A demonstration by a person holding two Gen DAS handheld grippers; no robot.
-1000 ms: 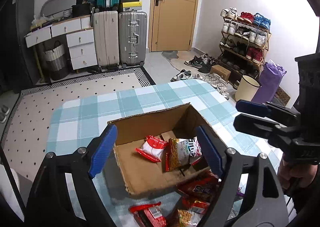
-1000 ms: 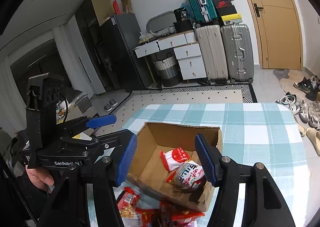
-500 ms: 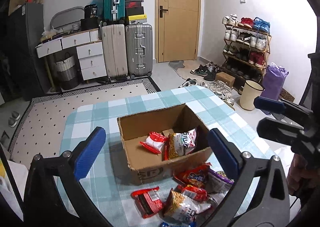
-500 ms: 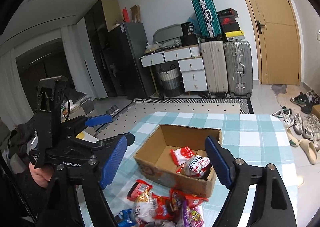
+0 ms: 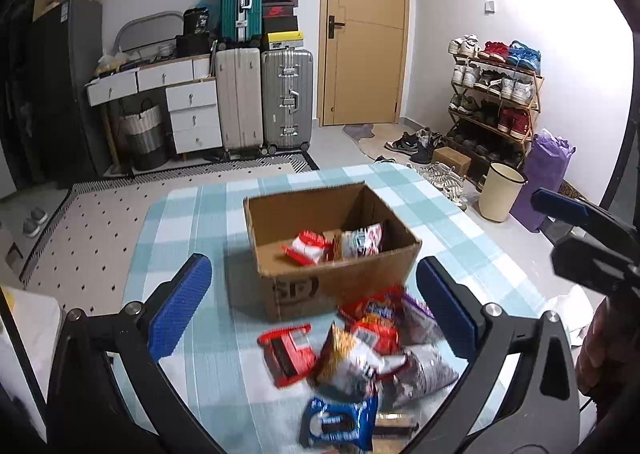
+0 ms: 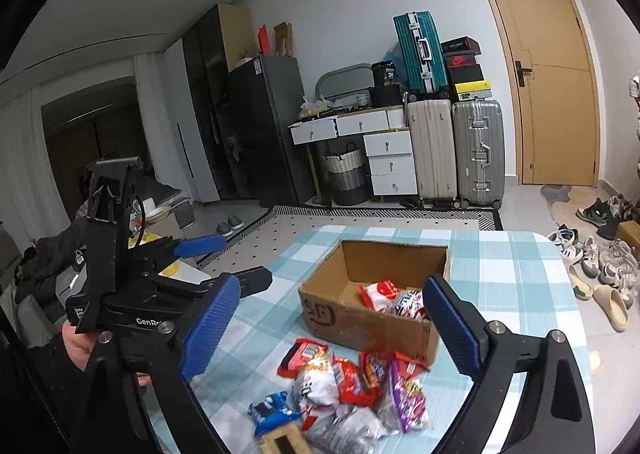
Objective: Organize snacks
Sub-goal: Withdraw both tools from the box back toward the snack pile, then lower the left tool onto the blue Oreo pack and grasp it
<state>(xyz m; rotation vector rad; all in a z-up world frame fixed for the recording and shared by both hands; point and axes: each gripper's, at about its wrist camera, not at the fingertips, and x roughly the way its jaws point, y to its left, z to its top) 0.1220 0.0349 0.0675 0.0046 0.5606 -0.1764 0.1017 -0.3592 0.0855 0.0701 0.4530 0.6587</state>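
A brown cardboard box (image 5: 340,286) (image 6: 360,322) stands on the checked tablecloth and holds two snack packs, one red-white (image 5: 306,248) and one silver (image 5: 360,240). A heap of snack packs (image 5: 368,350) (image 6: 352,386) lies in front of the box, with a blue cookie pack (image 5: 340,424) (image 6: 270,410) nearest me. My left gripper (image 5: 316,310) is open and empty, held above the heap. My right gripper (image 6: 332,330) is open and empty, above the heap and the box's near wall. Each gripper shows at the edge of the other's view.
The table (image 5: 188,238) has rounded corners and floor on all sides. Suitcases (image 5: 264,98) and white drawers (image 5: 192,114) stand at the back wall. A shoe rack (image 5: 496,94), a cream bin (image 5: 500,196) and a purple bag (image 5: 544,182) are at the right.
Both grippers have pulled back and up from the box. The heap of packs in front of the box has come fully into view. Both stay open and empty.
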